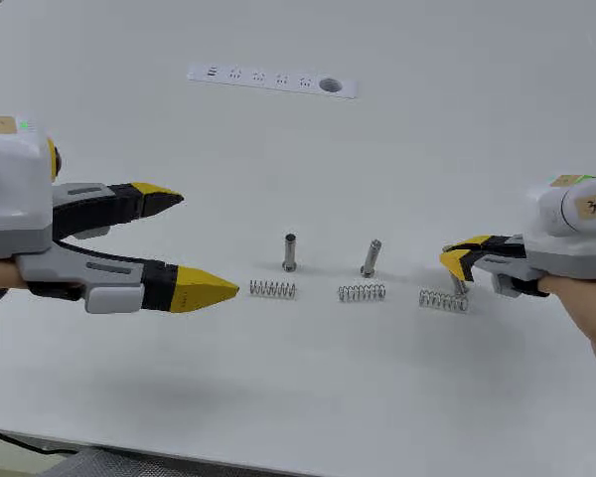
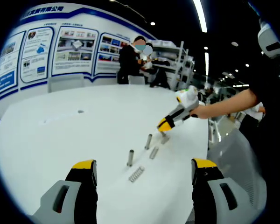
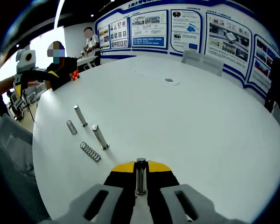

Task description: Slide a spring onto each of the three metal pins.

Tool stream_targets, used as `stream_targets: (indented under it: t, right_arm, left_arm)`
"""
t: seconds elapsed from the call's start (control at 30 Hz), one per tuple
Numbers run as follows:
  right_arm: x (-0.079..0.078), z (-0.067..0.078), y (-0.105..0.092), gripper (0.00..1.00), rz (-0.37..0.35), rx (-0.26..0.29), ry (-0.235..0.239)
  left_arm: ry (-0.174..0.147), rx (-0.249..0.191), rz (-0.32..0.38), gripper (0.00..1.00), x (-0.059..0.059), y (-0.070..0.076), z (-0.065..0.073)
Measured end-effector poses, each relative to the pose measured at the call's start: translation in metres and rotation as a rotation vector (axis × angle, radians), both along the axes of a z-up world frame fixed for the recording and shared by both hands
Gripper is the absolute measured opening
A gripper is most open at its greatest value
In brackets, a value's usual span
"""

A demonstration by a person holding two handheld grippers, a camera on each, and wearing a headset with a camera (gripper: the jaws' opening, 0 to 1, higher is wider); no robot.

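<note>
Three short metal pins and three coil springs sit on the white table. The left pin [image 1: 290,252] and middle pin [image 1: 371,257] stand upright, with a spring [image 1: 273,289] and a second spring [image 1: 363,292] lying just in front of them. A third spring [image 1: 444,300] lies further right. My right gripper [image 1: 455,260] is shut on the third pin [image 3: 140,176], which stands between its jaws; in the head view most of that pin [image 1: 460,286] is hidden. My left gripper [image 1: 194,243] hovers wide open to the left of the row, holding nothing.
A white power strip [image 1: 271,80] lies flat at the far side of the table [image 1: 397,149]. The table's near edge runs along the bottom of the head view. People stand beyond the table in the left gripper view, by wall posters.
</note>
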State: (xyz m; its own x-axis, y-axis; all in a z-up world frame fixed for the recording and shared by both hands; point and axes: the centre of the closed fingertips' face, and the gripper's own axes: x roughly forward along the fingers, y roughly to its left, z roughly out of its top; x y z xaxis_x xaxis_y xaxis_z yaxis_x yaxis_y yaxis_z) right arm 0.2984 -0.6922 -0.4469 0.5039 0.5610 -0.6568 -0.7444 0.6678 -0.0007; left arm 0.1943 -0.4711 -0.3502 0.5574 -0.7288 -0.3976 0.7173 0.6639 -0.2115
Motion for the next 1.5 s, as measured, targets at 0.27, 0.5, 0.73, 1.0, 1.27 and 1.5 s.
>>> stream_targets:
  t: [0.27,0.5,0.73,1.0,1.27,1.5]
  right_arm:
    - [-0.003,0.007,-0.001,0.09,-0.003,0.059,-0.042]
    - [-0.006,0.012,-0.004,0.09,-0.016,0.138,-0.086]
    - [-0.013,0.012,-0.005,0.09,0.024,0.119,-0.109]
    - [-0.013,0.011,-0.006,0.09,0.048,0.083,-0.116]
    - [-0.015,0.006,-0.01,0.14,0.032,0.073,-0.089]
    - [-0.017,0.013,-0.018,0.19,0.036,0.094,-0.088]
  left_arm:
    - [-0.005,-0.005,0.019,0.85,0.001,0.004,0.004]
    - [-0.007,-0.006,0.013,0.85,0.0,0.001,0.008]
    - [-0.006,0.007,0.003,0.85,0.0,-0.003,0.009]
    - [-0.009,0.012,-0.007,0.85,0.0,-0.008,0.01]
    - [-0.018,0.008,-0.008,0.85,-0.002,-0.007,0.012]
    - [-0.022,-0.001,0.0,0.85,-0.001,-0.005,0.015]
